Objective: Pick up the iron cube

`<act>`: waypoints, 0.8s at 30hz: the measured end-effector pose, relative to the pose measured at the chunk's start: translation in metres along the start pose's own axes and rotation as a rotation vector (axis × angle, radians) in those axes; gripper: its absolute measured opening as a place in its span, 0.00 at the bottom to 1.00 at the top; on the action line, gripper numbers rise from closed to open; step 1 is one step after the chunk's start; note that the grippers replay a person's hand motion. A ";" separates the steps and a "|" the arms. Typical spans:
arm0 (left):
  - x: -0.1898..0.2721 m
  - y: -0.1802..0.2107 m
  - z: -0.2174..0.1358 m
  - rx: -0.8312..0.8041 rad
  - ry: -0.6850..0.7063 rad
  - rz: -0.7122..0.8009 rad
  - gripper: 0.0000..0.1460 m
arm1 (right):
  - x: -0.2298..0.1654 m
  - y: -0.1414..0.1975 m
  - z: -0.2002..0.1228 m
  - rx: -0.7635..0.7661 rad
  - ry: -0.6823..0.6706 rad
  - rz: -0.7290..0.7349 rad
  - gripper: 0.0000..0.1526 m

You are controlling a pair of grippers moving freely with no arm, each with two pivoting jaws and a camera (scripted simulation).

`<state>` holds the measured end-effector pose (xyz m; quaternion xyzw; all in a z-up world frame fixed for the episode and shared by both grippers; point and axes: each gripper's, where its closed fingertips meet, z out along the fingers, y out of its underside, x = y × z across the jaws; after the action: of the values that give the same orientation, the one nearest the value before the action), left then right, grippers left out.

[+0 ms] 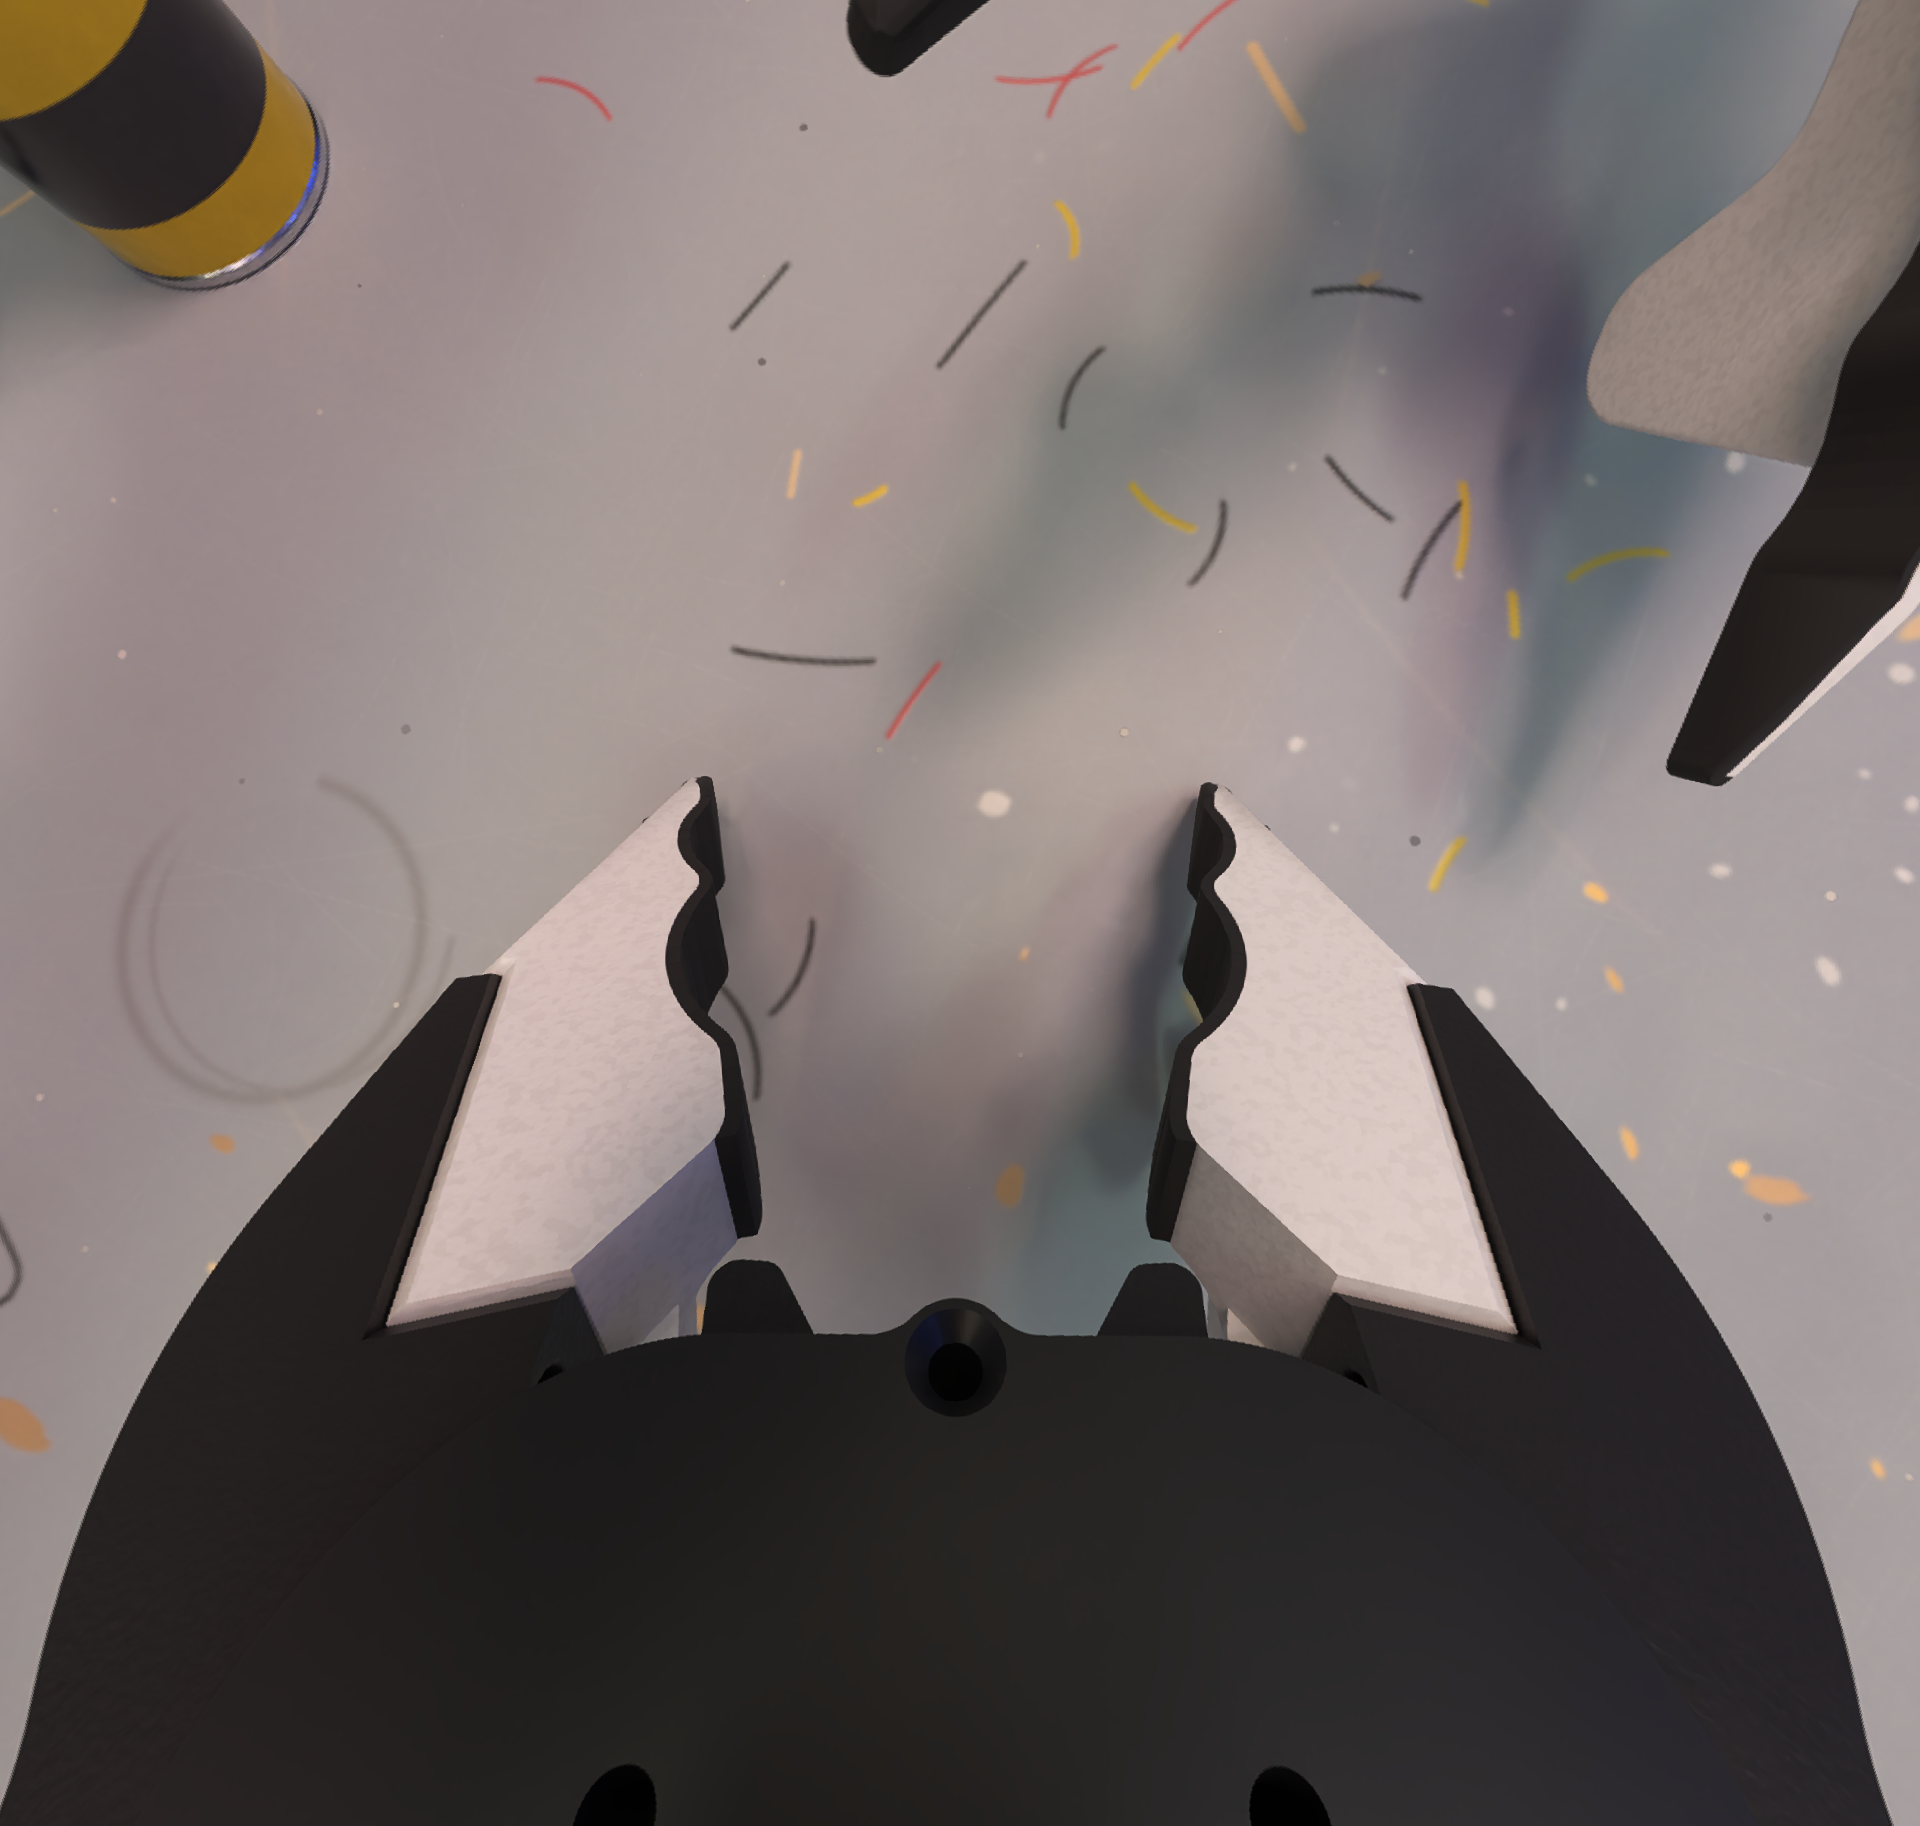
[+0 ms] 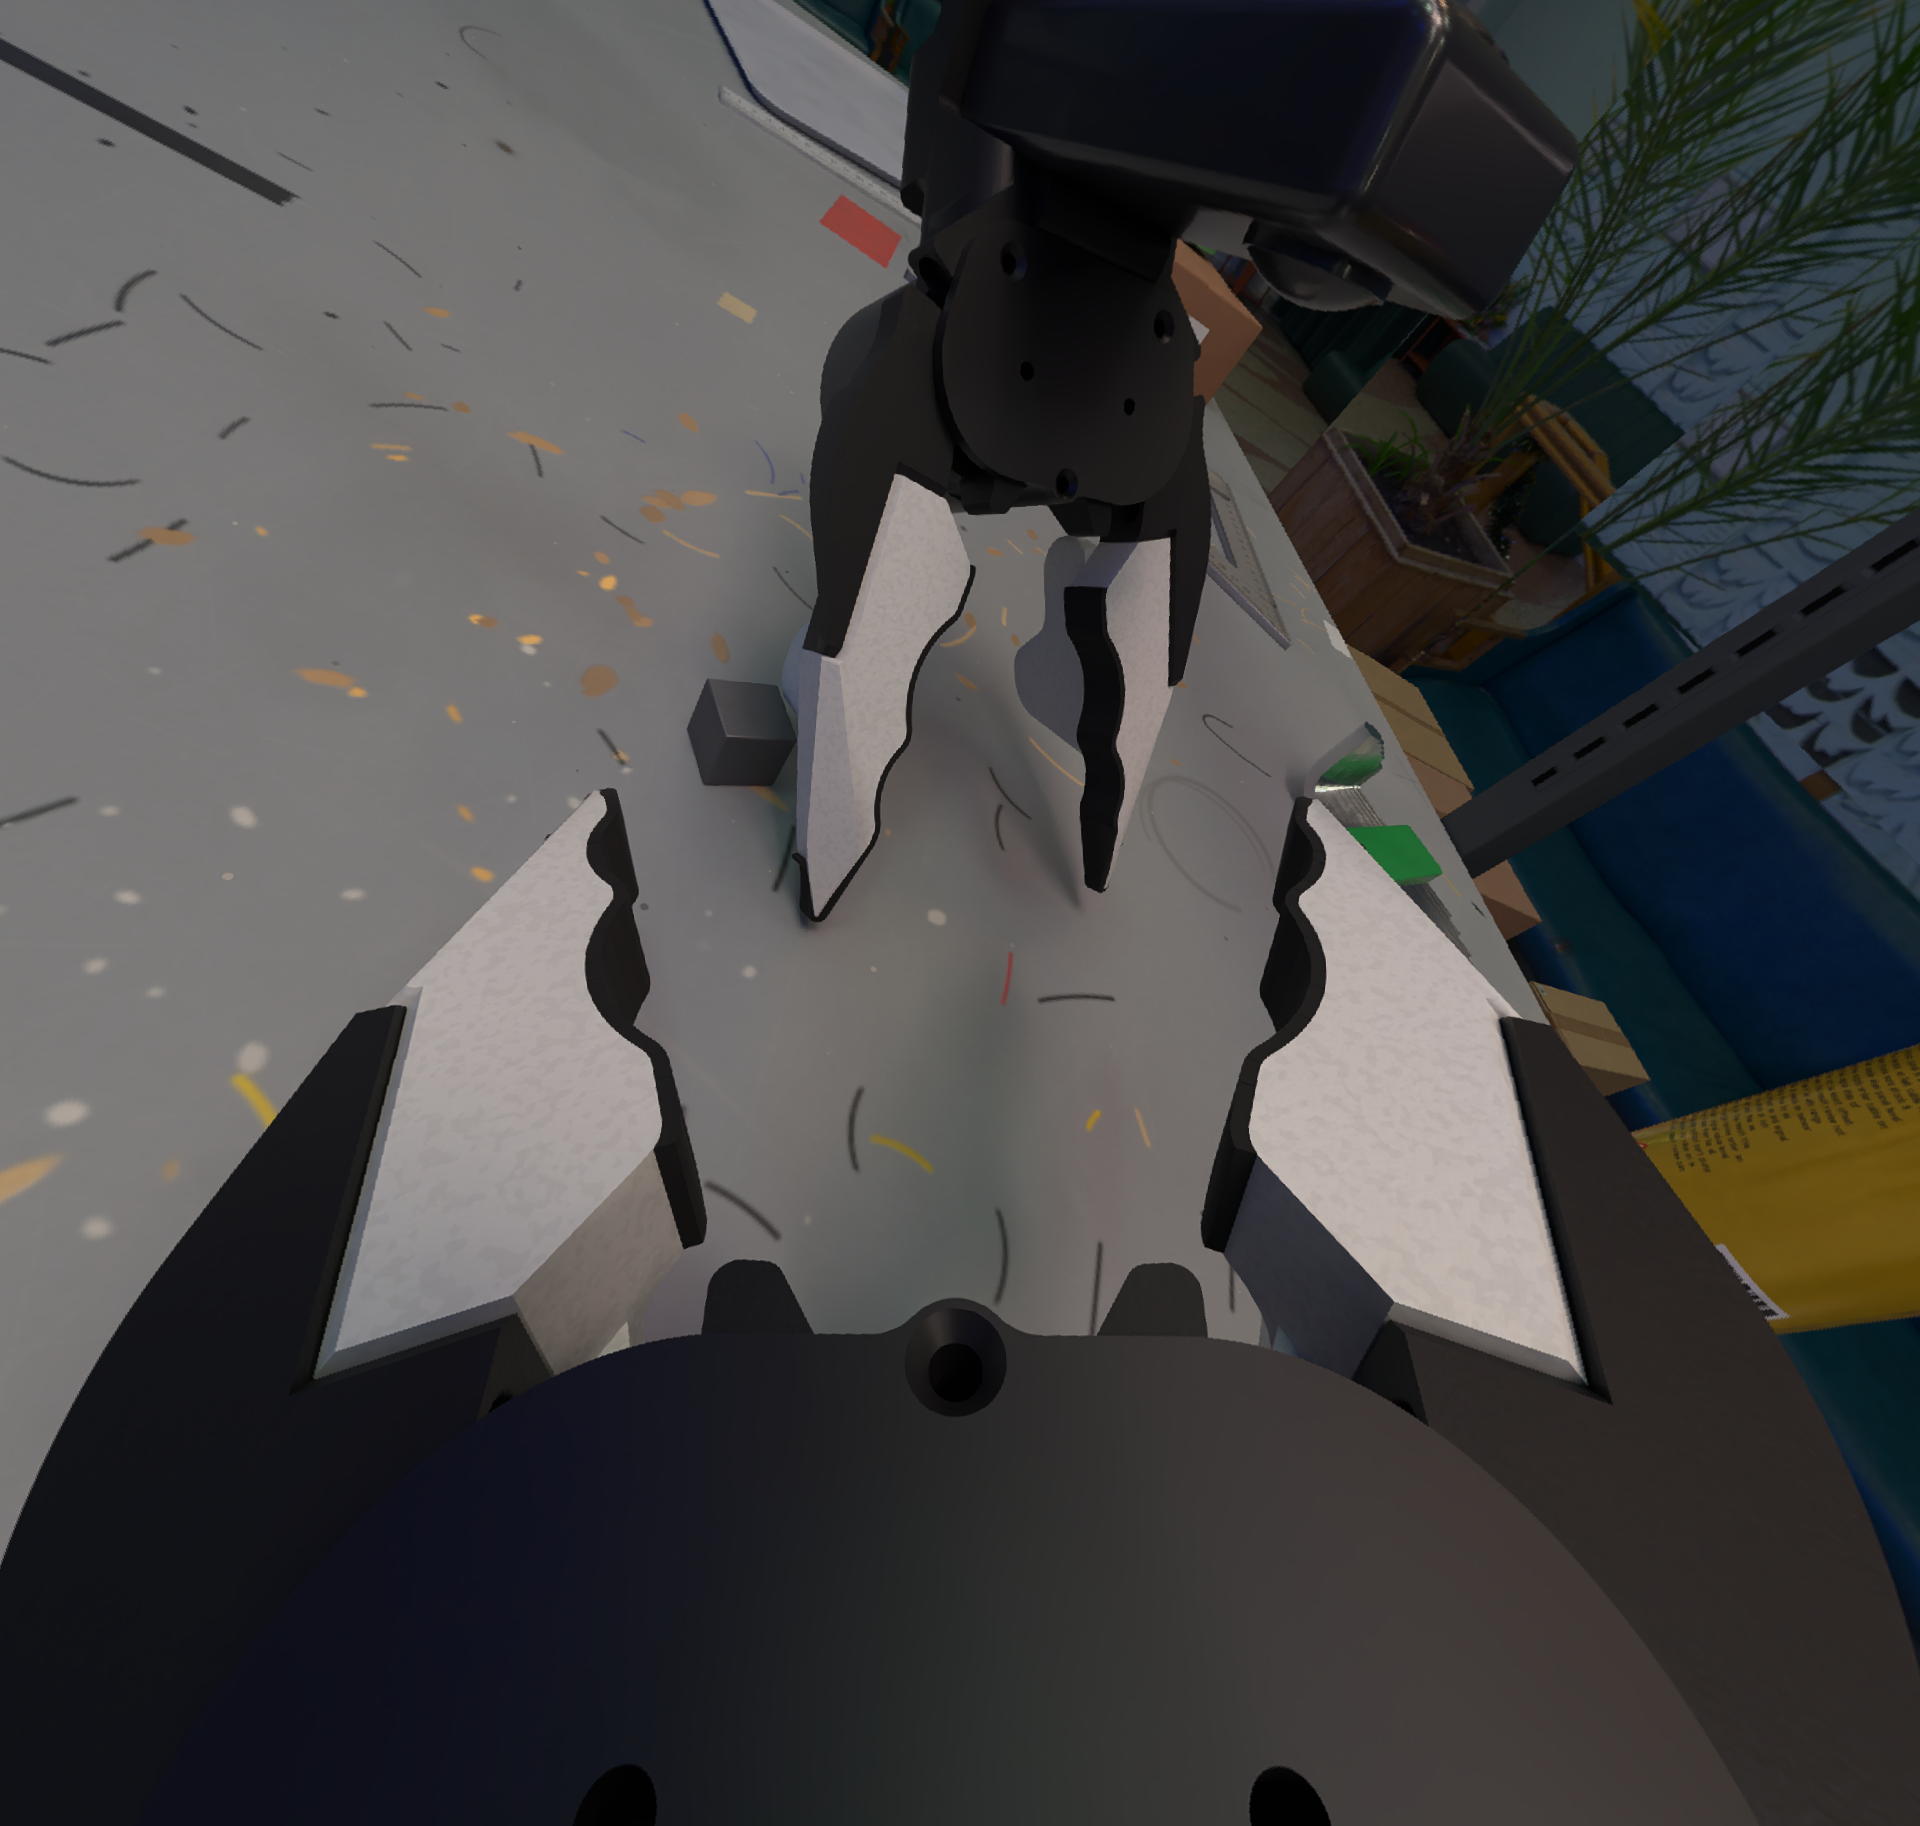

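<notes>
The iron cube (image 2: pixel 740 732) is small and dark grey and sits on the speckled grey table (image 2: pixel 312 550). It shows only in the right wrist view. My left gripper (image 2: pixel 956 893) points down at the table there, open and empty. The cube lies just outside its nearer finger (image 2: pixel 862 737), which partly hides it. In the left wrist view my left gripper (image 1: pixel 956 794) is open over bare table, with no cube between the jaws. My right gripper (image 2: pixel 954 805) is open and empty, facing the left one. Its fingers (image 1: pixel 1766 654) show at the top and right of the left wrist view.
A yellow and black can (image 1: pixel 156 103) stands at the upper left of the left wrist view and at the right edge of the right wrist view (image 2: pixel 1808 1184). A green block (image 2: pixel 1392 851) lies near the table's right edge. Wooden planters (image 2: pixel 1392 529) and plants stand beyond that edge.
</notes>
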<state>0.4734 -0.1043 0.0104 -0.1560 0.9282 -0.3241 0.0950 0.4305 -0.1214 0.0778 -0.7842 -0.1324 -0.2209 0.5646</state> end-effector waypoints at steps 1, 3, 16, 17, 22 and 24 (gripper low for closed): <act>0.000 0.000 0.000 0.007 0.004 -0.007 0.63 | 0.000 0.000 0.000 0.002 0.001 0.000 0.80; 0.000 0.001 0.001 0.016 0.022 -0.026 0.63 | 0.000 0.000 -0.001 0.000 0.003 -0.001 0.80; -0.008 0.001 0.001 0.031 -0.008 -0.074 0.64 | 0.000 0.000 -0.002 -0.003 0.014 0.002 0.80; -0.009 0.001 0.001 0.026 -0.013 -0.071 0.64 | 0.000 0.000 -0.002 -0.002 0.015 0.002 0.80; -0.009 0.001 0.001 0.011 -0.038 -0.055 0.66 | 0.000 0.000 -0.001 0.003 0.020 0.006 0.80; -0.010 0.001 0.000 0.014 -0.042 -0.055 0.67 | 0.000 -0.001 -0.001 0.006 0.025 0.008 0.80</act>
<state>0.4824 -0.1002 0.0102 -0.1878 0.9190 -0.3298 0.1067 0.4304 -0.1223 0.0787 -0.7802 -0.1230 -0.2280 0.5693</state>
